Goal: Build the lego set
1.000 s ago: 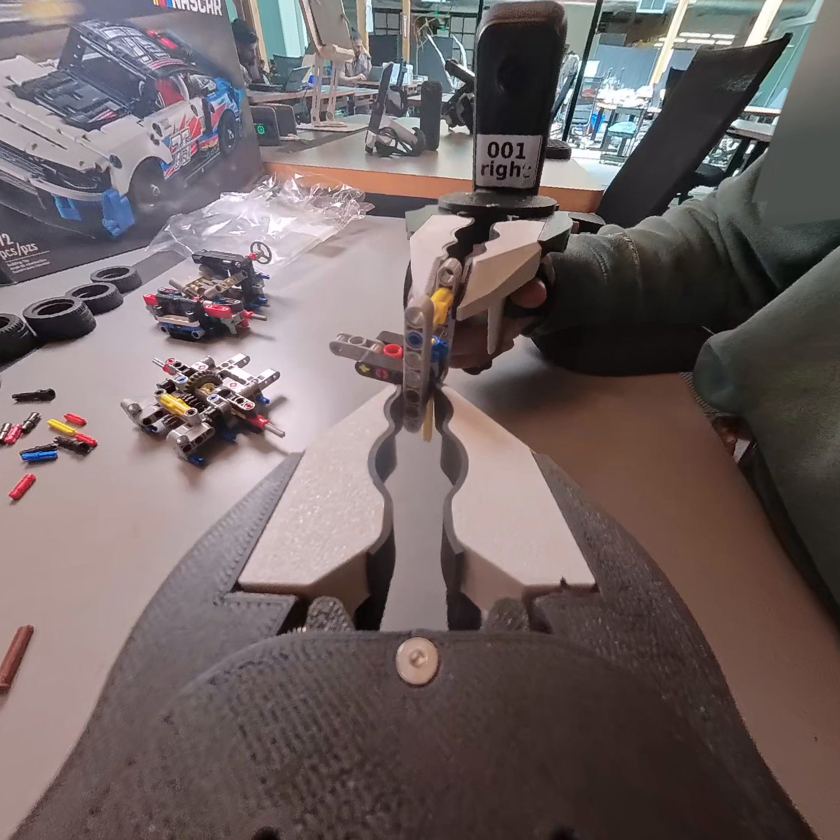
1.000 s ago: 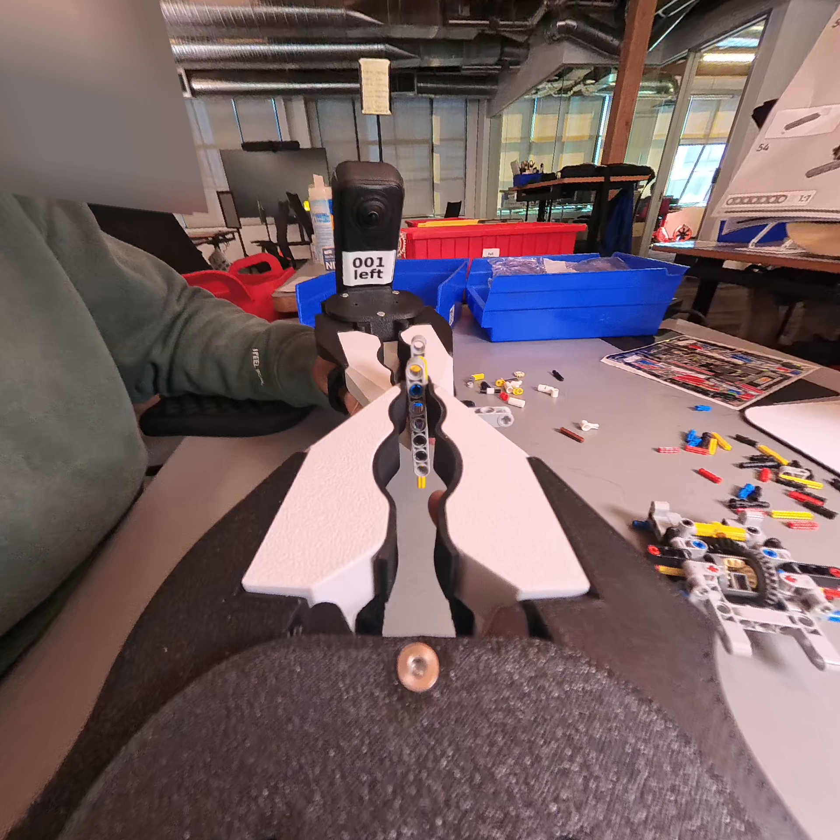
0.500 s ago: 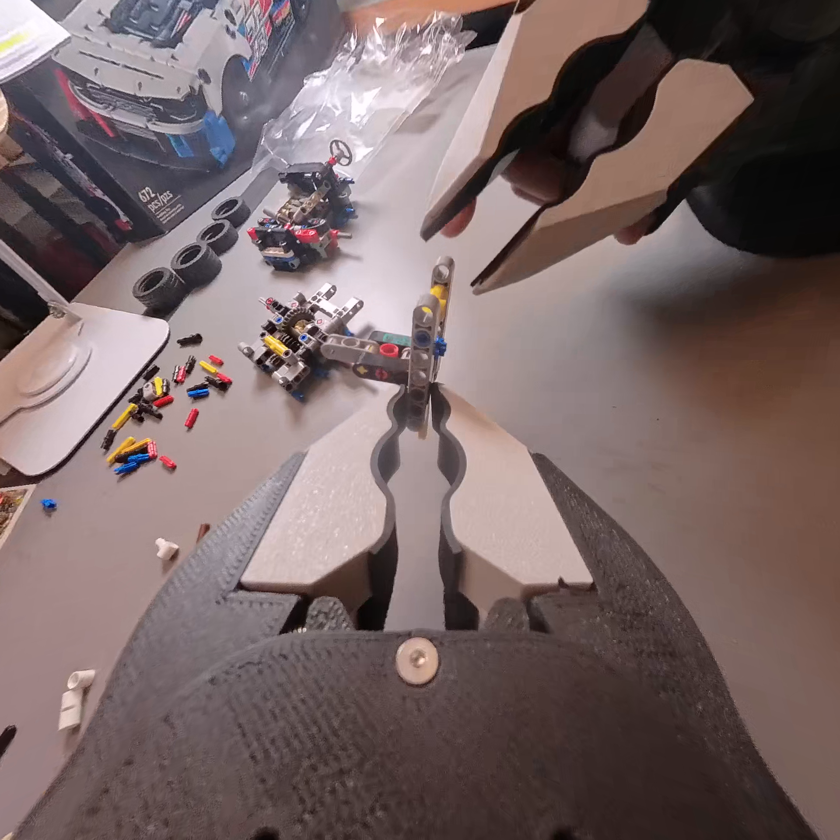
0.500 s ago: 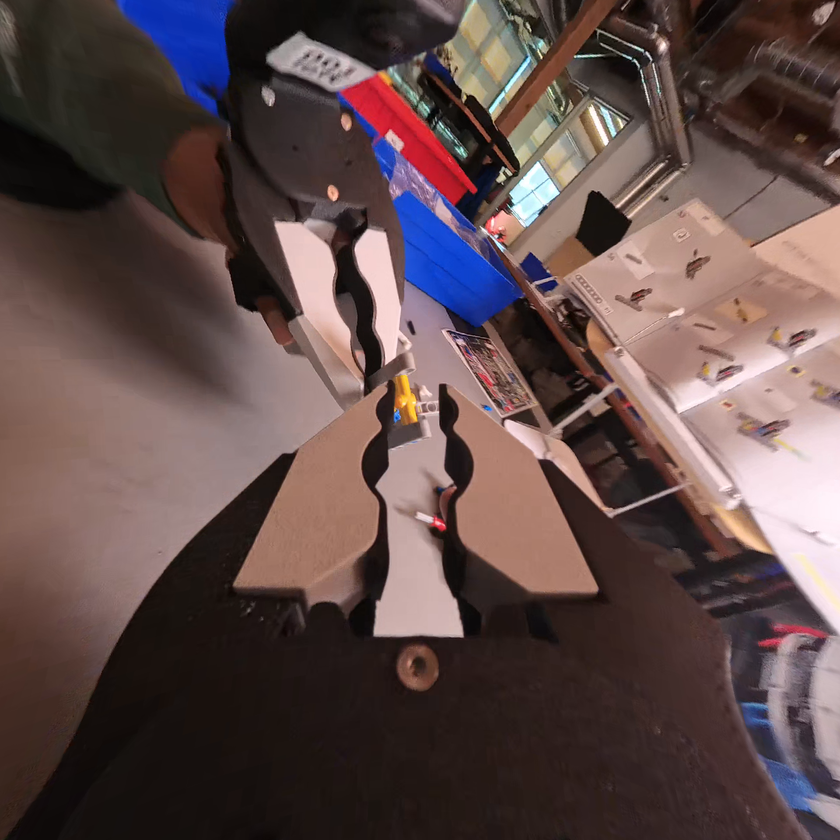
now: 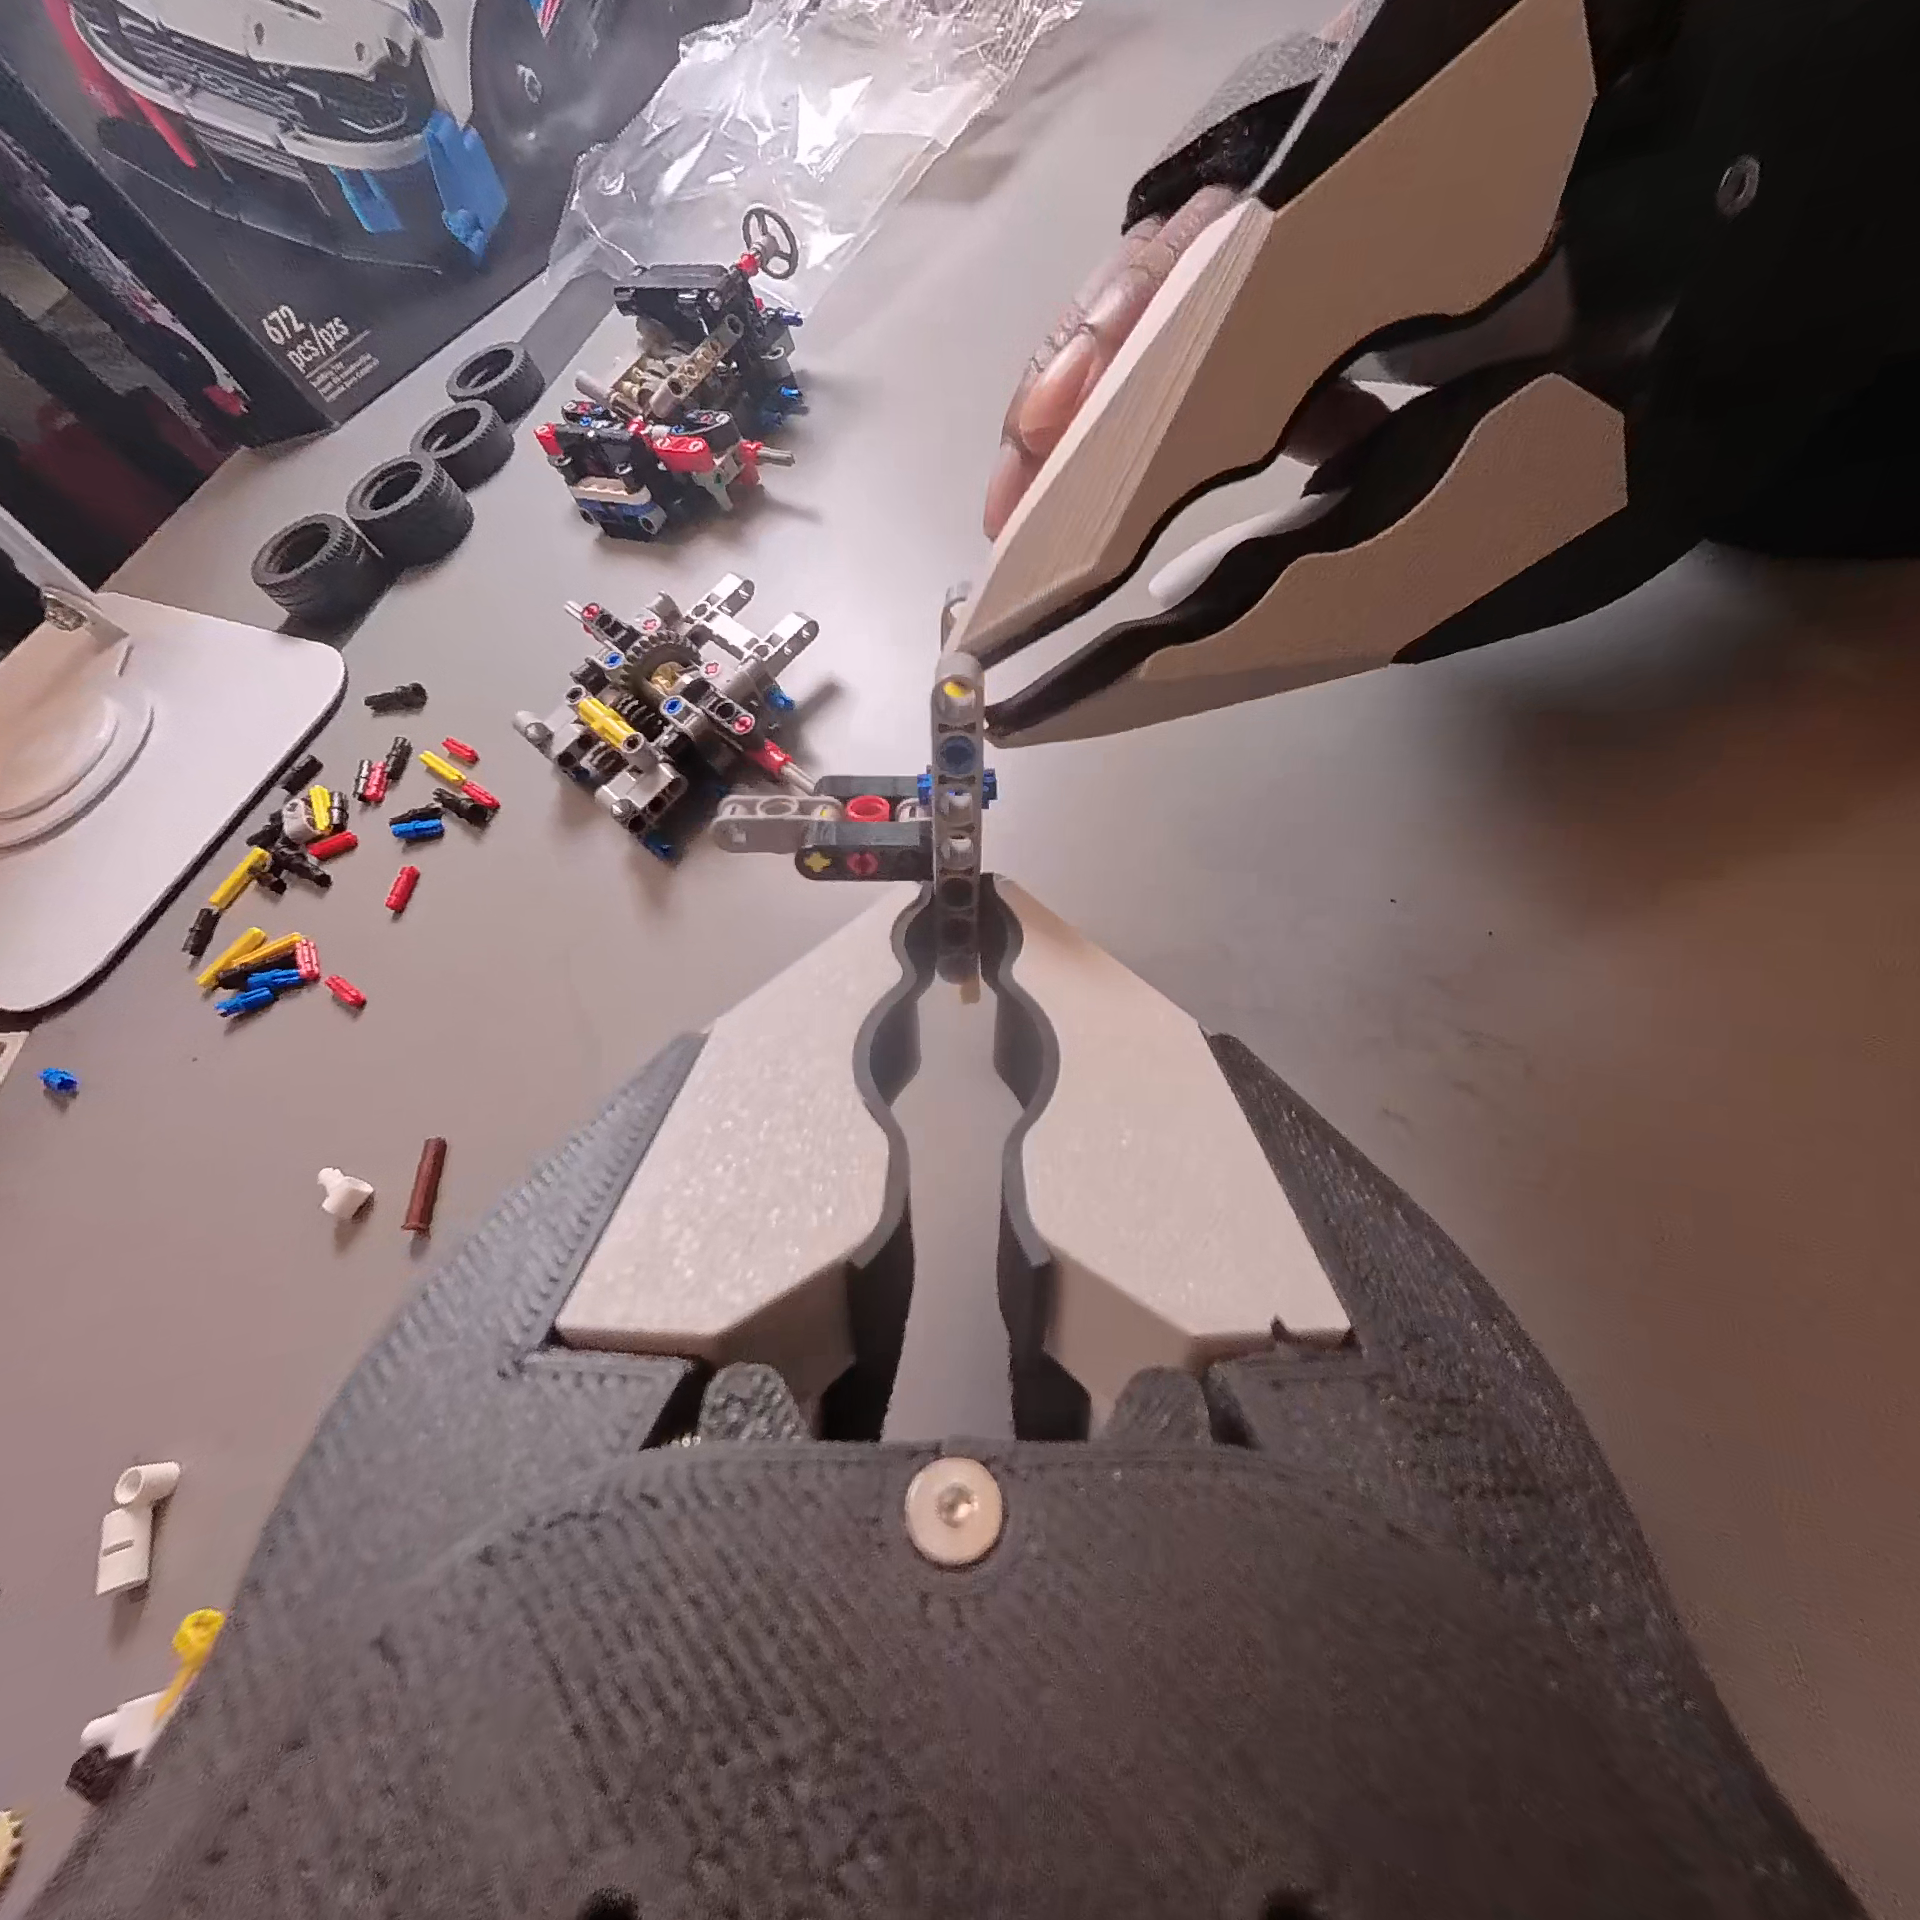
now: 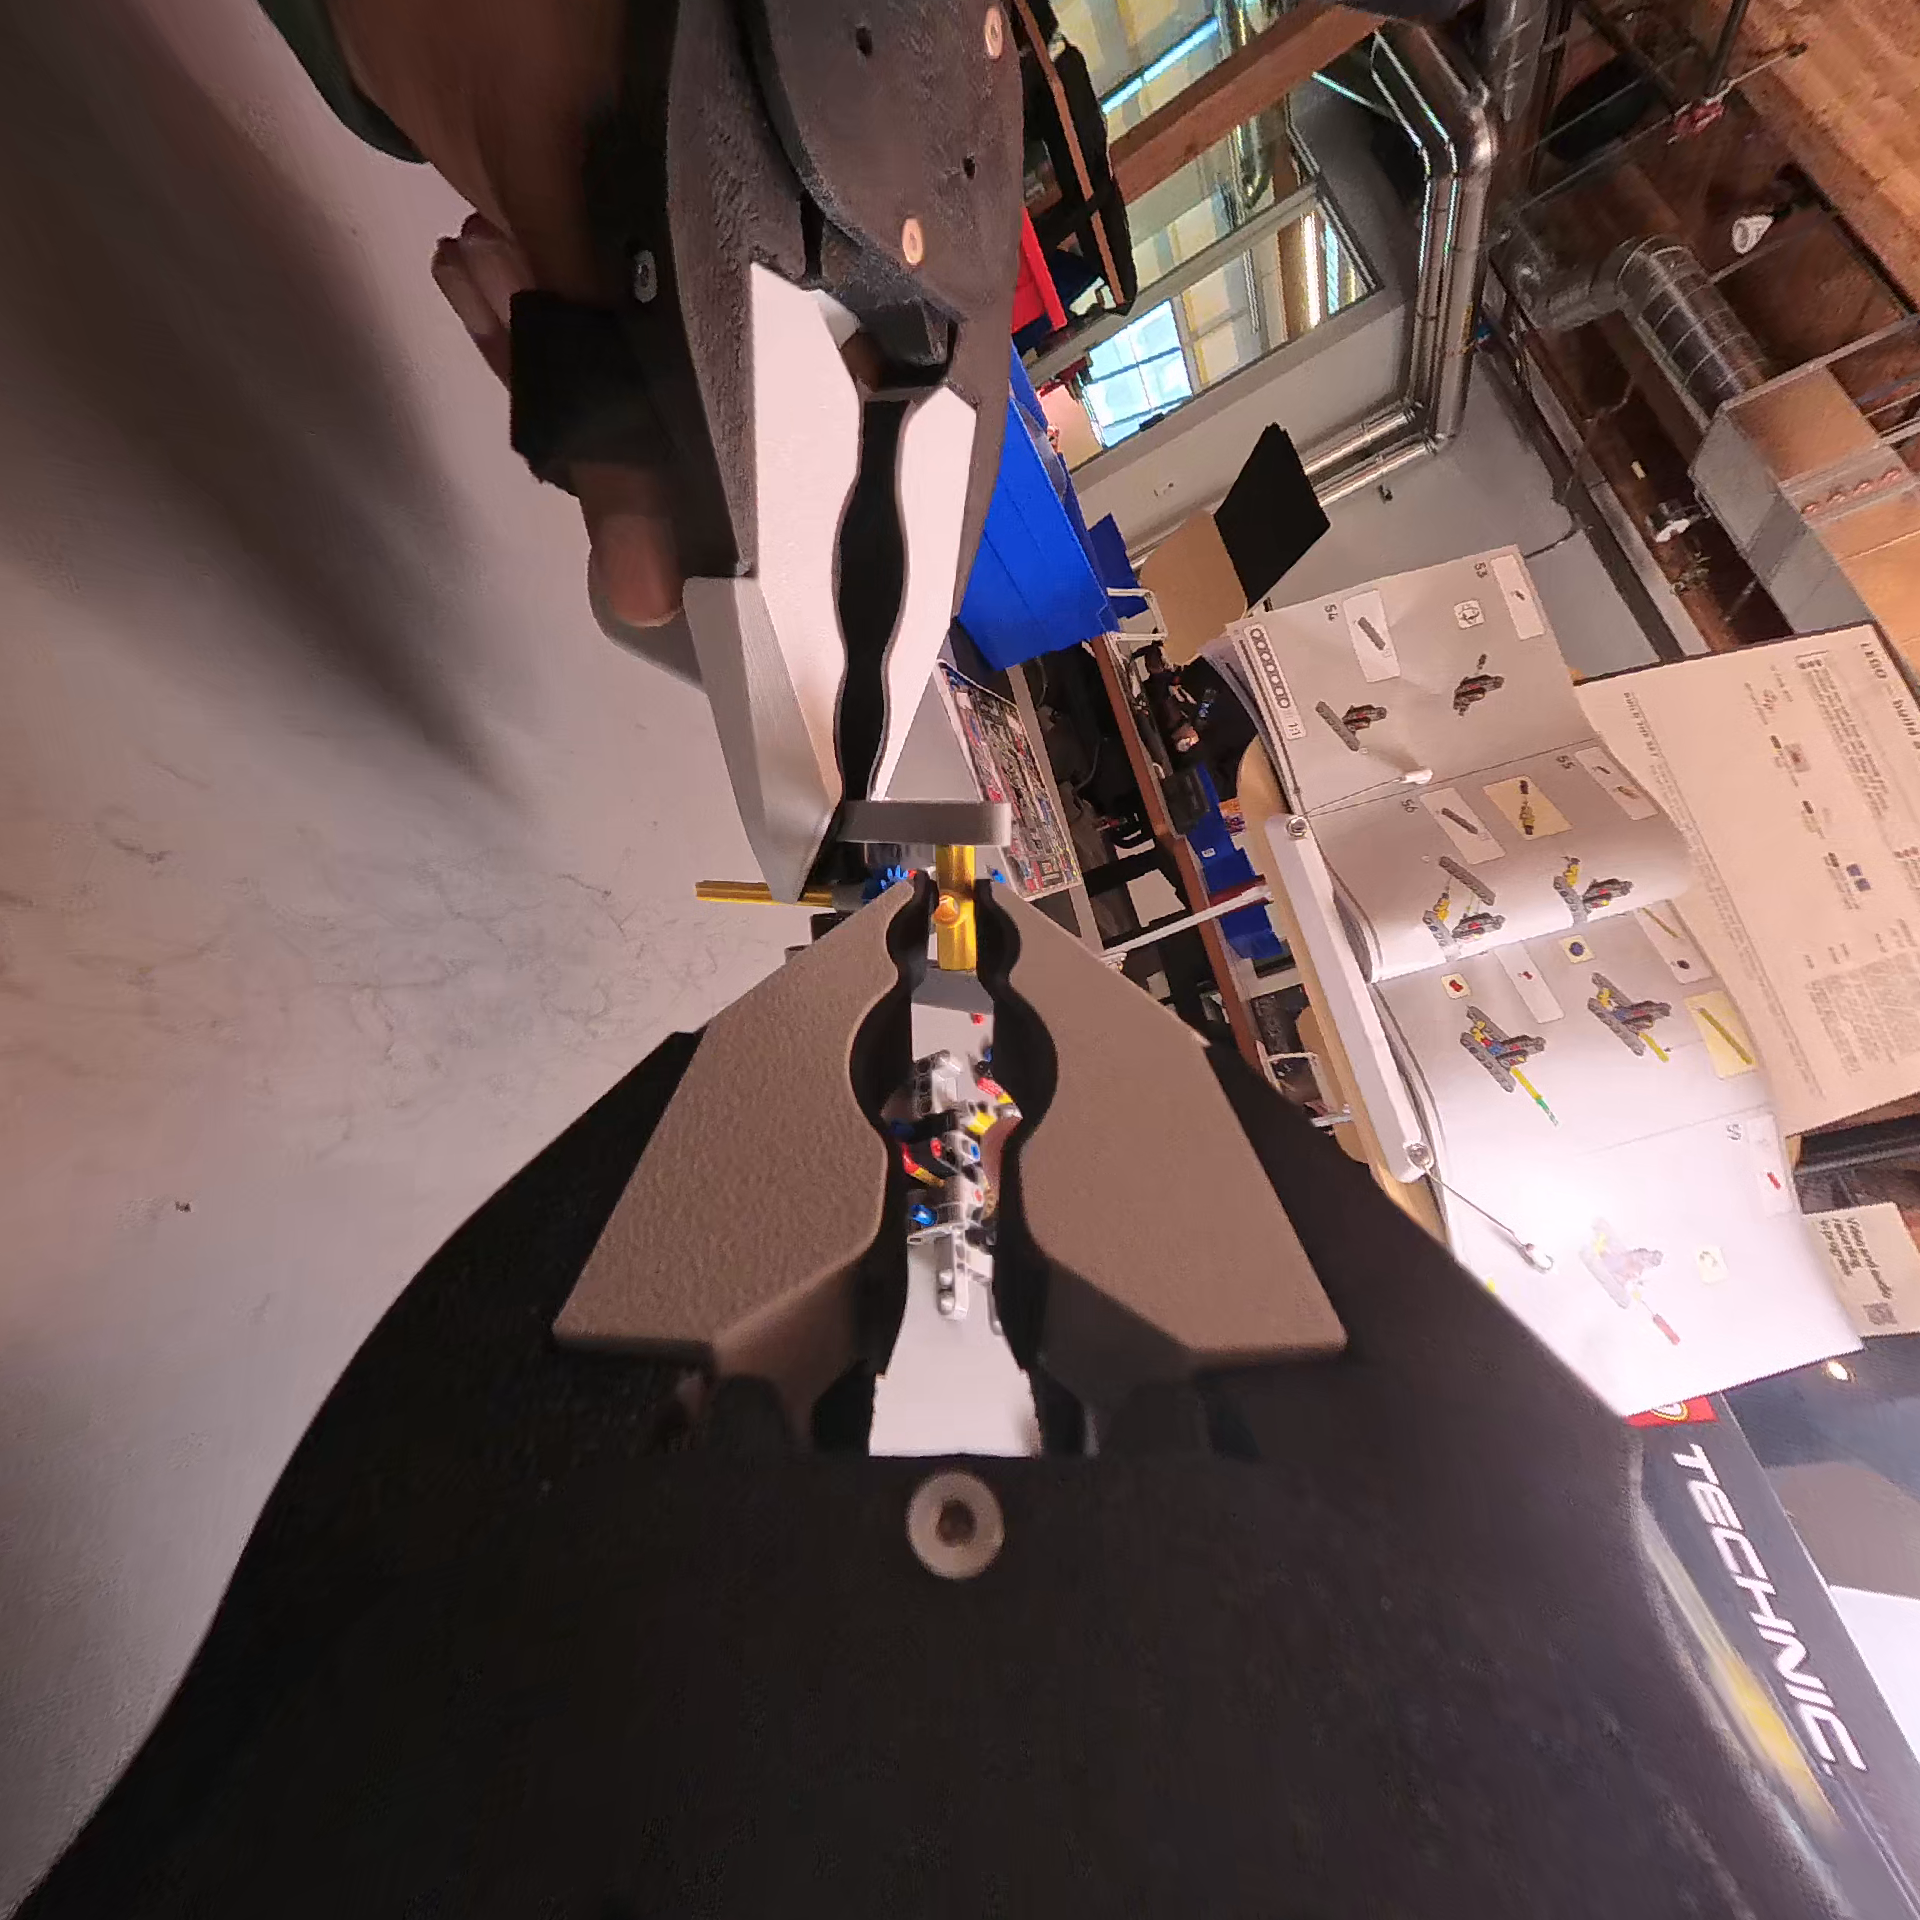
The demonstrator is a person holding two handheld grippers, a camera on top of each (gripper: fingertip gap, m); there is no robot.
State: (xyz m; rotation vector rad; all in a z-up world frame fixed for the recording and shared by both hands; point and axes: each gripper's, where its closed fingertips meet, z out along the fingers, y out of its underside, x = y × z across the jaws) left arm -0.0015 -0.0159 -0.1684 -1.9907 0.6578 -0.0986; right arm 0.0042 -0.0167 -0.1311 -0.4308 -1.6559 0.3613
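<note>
Left hand-held gripper pinched the grey beam sub-assembly upright; right hand-held gripper, at 12 o'clock, clamped its yellow connector; other modules and loose pins lay unjoined on the worktop.

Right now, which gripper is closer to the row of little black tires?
Left. The left gripper stands nearer the tires, clamping the grey beam; the right gripper comes from the far side.

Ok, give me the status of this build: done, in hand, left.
Done: a geared sub-assembly and a steering-wheel sub-assembly sit on the table. In hand: the left gripper clamps a grey beam assembly; the right gripper sits at its top end around a yellow piece, grip unclear. Remaining: four tyres and loose pins lie unused.
</note>
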